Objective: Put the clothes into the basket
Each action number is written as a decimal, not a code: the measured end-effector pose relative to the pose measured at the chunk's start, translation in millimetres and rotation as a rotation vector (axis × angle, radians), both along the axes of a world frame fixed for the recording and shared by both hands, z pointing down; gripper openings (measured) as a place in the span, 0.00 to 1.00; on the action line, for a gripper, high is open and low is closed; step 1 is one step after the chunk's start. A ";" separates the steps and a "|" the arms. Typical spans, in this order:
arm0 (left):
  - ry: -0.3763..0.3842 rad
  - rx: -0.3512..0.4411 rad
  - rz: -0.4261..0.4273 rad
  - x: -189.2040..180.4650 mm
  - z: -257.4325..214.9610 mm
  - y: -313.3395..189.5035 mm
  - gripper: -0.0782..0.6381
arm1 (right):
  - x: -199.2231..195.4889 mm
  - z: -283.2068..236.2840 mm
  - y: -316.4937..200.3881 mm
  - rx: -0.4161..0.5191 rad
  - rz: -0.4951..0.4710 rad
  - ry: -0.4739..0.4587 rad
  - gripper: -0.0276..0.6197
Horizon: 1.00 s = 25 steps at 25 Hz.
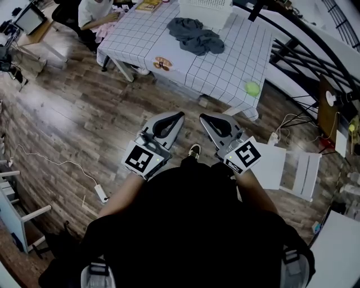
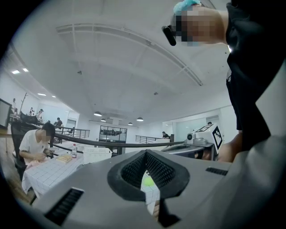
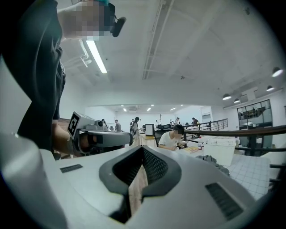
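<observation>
Both of my tools are shut and empty: the left gripper (image 1: 178,116) and right gripper (image 1: 203,117) are held level, side by side, well short of the table (image 1: 225,70). The grey clothes (image 1: 196,35) lie heaped there just beside the white basket (image 1: 205,10). I judge this the approach; next I must close in, spread the jaws and pinch the heap.

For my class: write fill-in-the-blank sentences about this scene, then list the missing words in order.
The clothes heaped on the table are ____.
The ball near the table's corner is ____.
The basket beyond the clothes is ____.
The left hand-held gripper and right hand-held gripper are both ____, holding nothing.
Missing words: grey; green; white; shut.
</observation>
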<state>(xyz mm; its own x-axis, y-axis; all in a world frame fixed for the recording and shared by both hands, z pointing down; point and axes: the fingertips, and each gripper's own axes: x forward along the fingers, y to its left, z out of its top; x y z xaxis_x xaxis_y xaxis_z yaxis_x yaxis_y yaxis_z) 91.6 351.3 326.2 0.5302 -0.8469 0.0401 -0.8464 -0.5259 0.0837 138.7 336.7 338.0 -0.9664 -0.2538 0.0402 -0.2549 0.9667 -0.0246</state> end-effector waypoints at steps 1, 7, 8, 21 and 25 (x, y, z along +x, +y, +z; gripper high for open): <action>-0.002 -0.001 -0.003 1.1 -0.7 -8.5 0.11 | 0.2 -0.9 -8.4 0.000 -0.005 -0.003 0.07; -0.004 0.000 -0.033 9.1 -2.7 -49.9 0.11 | 7.8 -1.2 -49.7 -0.014 -0.033 -0.011 0.07; -0.006 -0.005 -0.039 9.8 -4.0 -55.7 0.11 | 8.6 -1.1 -55.5 -0.015 -0.039 -0.010 0.07; -0.013 -0.013 -0.062 -1.3 6.9 -103.8 0.11 | -4.6 7.7 -106.4 -0.021 -0.055 -0.016 0.07; -0.007 -0.010 -0.036 -14.1 12.6 -124.4 0.11 | -18.1 12.8 -124.7 -0.021 -0.035 -0.004 0.07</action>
